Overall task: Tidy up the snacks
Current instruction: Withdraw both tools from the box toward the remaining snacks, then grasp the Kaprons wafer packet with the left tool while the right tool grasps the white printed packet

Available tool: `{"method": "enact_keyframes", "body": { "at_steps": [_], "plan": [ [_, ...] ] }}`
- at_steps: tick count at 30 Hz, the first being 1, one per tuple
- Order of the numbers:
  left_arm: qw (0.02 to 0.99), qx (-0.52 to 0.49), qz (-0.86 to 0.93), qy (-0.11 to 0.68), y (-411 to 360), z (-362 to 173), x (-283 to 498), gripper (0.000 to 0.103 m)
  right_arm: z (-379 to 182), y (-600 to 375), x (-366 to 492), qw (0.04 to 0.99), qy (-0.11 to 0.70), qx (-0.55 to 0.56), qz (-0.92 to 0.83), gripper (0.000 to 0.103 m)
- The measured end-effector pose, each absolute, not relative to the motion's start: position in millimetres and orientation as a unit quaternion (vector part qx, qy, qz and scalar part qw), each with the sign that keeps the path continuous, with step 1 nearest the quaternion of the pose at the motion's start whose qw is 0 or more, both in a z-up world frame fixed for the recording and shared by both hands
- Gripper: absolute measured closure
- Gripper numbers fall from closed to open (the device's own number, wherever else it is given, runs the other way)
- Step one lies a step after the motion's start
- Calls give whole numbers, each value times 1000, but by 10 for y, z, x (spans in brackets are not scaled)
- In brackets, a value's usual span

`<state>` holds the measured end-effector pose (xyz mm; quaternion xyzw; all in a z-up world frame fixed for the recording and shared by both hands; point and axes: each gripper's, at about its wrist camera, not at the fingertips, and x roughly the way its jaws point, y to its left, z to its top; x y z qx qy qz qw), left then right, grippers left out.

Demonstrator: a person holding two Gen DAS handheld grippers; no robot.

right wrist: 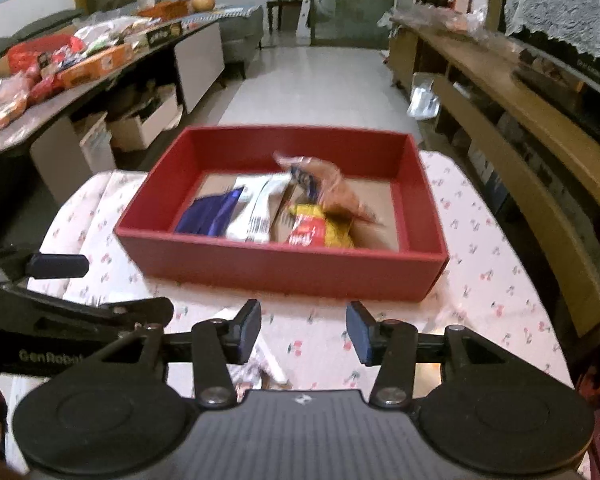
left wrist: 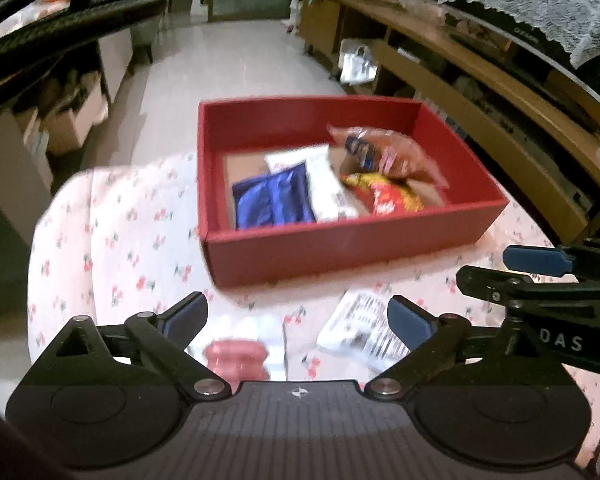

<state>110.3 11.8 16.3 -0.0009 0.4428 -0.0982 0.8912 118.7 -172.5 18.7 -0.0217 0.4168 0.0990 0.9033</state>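
Left tongs (left wrist: 298, 316) at lower centre of the left view, spread wide, nothing between them; a white printed packet (left wrist: 360, 330) and a pink blurred item (left wrist: 238, 360) lie on the surface just beyond them; right tongs (right wrist: 303, 330) at lower centre of the right view, also spread, nothing held; each pair shows at the edge of the other's view. Surface (right wrist: 488, 280) carries a white cloth with a cherry print. Red box (left wrist: 380, 240) sits mid-frame on it, open-topped; inside: blue packet (left wrist: 274, 200) at left, white packet (left wrist: 324, 184) beside it, red-and-yellow packet (left wrist: 392, 198) right of that, orange clear bag (left wrist: 384, 152) toward the back. Cluttered counter (right wrist: 100, 80) upper left of the right view; wooden shelves (right wrist: 520, 128) along its right edge.
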Motion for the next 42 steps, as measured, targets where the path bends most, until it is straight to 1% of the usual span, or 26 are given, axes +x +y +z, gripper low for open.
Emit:
{"method": "enact_keyframes", "body": {
  "at_steps": [7,11,13,16,18,22,26,28,30,34,38,40,42],
  "plan": [
    [867,-33,-60,493,405,-70,1168,4,93,-1732,1219,892,440,-28,103,46],
    [861,-35,-44,505,461,-173,1211,3,62,-1763,1242,886,450,-18,107,46],
    [864,-24,-44,501,423,-201,1240,0,41,-1773,1254,884,454,-16,109,45],
    [866,12,-32,499,327,-237,1275,0,21,-1786,1267,882,458,-16,107,45],
    [867,26,-30,497,345,-188,1302,3,17,-1806,1268,882,459,-14,107,45],
    [881,-1,-4,473,636,6,1292,0,6,-1833,1274,880,462,-13,107,45],
    [865,-30,34,500,837,-166,1279,2,6,-1796,1278,879,463,-17,111,45],
    [856,-29,28,515,834,-256,1277,2,20,-1778,1262,879,462,-20,116,45],
    [859,-17,20,511,807,-227,1251,3,37,-1768,1242,880,460,-24,118,45],
    [865,12,10,502,804,-206,1308,0,36,-1781,1238,880,460,-23,118,44],
    [852,-38,-18,522,920,-279,1385,0,48,-1771,1235,879,462,-23,119,44],
    [845,-34,-27,533,936,-257,1288,0,66,-1766,1222,880,459,-23,122,44],
    [828,-52,-42,557,961,-266,1163,0,87,-1769,1211,880,457,-21,126,44]
  ]
}}
